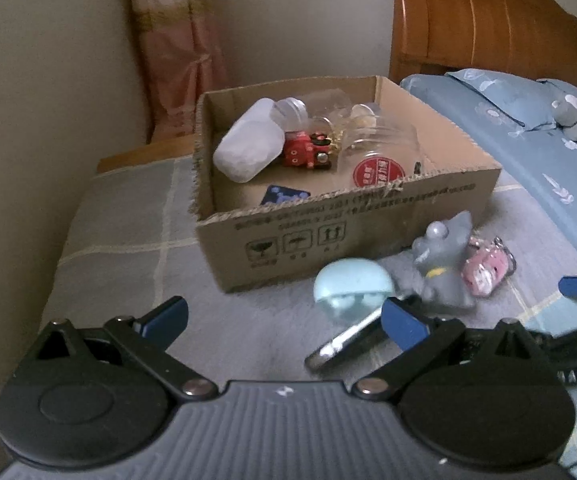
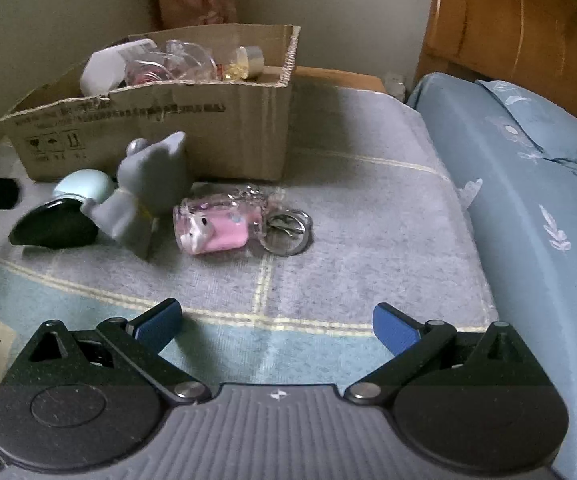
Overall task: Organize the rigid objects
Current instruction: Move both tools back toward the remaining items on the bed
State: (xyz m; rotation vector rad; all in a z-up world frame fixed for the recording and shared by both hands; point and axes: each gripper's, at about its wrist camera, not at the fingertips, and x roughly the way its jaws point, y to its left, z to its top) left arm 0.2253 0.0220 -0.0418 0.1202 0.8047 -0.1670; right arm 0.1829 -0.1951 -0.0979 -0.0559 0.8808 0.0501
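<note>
I am holding my left tool (image 1: 284, 316) open and empty. The box (image 1: 352, 236) is already carrying jars and a red toy (image 1: 308, 151); the blue dome (image 1: 352, 284), grey cat (image 2: 148, 196) and pink keychain (image 2: 216, 230) are lying outside on the blanket (image 2: 368, 220), awaiting boxing. My right tool (image 2: 276, 326) is gaping empty.

I log: brown corrugated cardboard box (image 1: 352, 216), matt, ragged cut rim; grey checked woven cloth mat (image 2: 360, 216), nubbly; grey matt plastic cat figurine (image 2: 152, 184); glossy pink clear-plastic keychain charm (image 2: 216, 230) on a shiny metal split ring (image 2: 288, 232); frosted white plastic bottle (image 1: 248, 148); varnished orange wooden headboard (image 1: 488, 20).
</note>
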